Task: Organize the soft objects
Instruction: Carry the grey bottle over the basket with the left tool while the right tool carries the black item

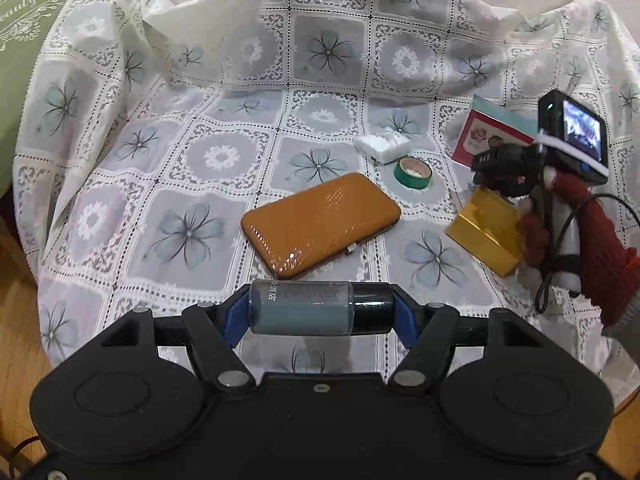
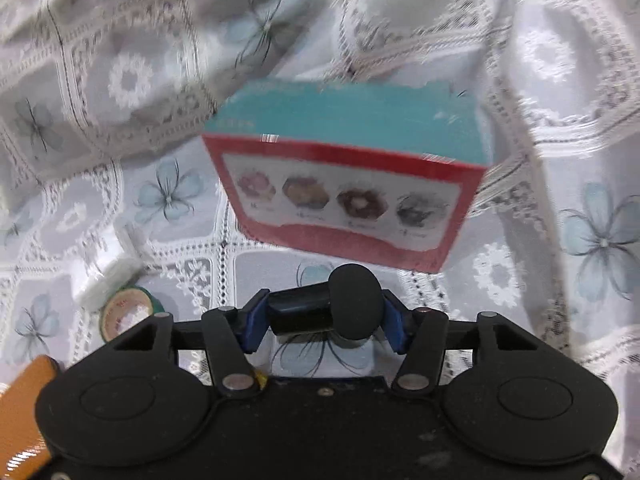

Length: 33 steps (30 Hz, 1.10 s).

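Your left gripper is clamped on a small bottle, grey-blue with a black cap, lying crosswise with a blue pad at each end, above the lace cloth. Just ahead of it lies an orange case, flat on the cloth. Beyond the case and to the right sit a white packet and a green tape roll, close together. Far right of this gripper, a gold box sits beside your red-gloved hand.

Your right gripper pinches a black object with a rounded matte end; what it is cannot be told. Directly ahead of it stands a doughnut box, red front, teal top, blurred. To its left, the tape roll and packet lie on the cloth.
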{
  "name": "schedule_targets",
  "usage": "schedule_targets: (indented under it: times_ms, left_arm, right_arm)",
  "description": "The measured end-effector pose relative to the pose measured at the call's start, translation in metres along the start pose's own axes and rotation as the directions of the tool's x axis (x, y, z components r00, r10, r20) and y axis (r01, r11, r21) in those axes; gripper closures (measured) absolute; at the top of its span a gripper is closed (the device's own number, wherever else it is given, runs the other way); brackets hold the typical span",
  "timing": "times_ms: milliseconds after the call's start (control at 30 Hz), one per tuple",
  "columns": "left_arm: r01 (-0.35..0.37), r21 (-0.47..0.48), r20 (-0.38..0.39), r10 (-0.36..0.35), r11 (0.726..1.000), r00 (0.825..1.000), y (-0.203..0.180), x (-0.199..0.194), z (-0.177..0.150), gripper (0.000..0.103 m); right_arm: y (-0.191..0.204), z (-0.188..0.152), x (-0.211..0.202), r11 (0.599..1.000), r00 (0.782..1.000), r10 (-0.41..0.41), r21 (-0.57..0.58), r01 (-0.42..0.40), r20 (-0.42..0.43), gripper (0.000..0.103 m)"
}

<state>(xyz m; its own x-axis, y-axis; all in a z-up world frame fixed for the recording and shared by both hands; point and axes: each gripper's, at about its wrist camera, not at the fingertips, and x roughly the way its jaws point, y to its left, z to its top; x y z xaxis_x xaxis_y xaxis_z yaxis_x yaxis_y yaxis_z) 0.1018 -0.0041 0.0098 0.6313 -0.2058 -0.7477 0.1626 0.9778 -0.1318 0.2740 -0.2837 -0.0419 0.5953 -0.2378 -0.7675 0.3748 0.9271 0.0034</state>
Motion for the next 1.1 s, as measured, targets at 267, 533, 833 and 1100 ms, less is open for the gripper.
schedule_targets:
  times_ms: [267, 533, 833, 1100]
  left_arm:
    - [0.012, 0.013, -0.002, -0.012, 1.0, 1.0, -0.001, -0.02, -0.011, 0.038]
    - [0.036, 0.023, -0.056, -0.035, 0.999, 0.998, -0.004, -0.035, -0.026, 0.038]
    - [0.059, 0.062, -0.143, -0.049, 0.996, 0.988, -0.013, -0.043, -0.05, 0.038]
    - [0.059, 0.101, -0.205, -0.038, 0.993, 0.978, -0.023, -0.042, -0.071, 0.038]
  right_arm:
    - [-0.011, -0.009, -0.079, 0.997, 0.991, 0.082, -0.009, -0.082, 0.104, 0.047]
    - [-0.026, -0.049, -0.175, 0.973, 0.957, 0.232, -0.028, -0.231, 0.175, 0.047]
    - [-0.044, -0.121, -0.246, 0.935, 0.923, 0.352, -0.108, -0.338, 0.153, 0.047]
    - [-0.056, -0.18, -0.263, 0.938, 0.937, 0.337, -0.112, -0.327, 0.091, 0.046]
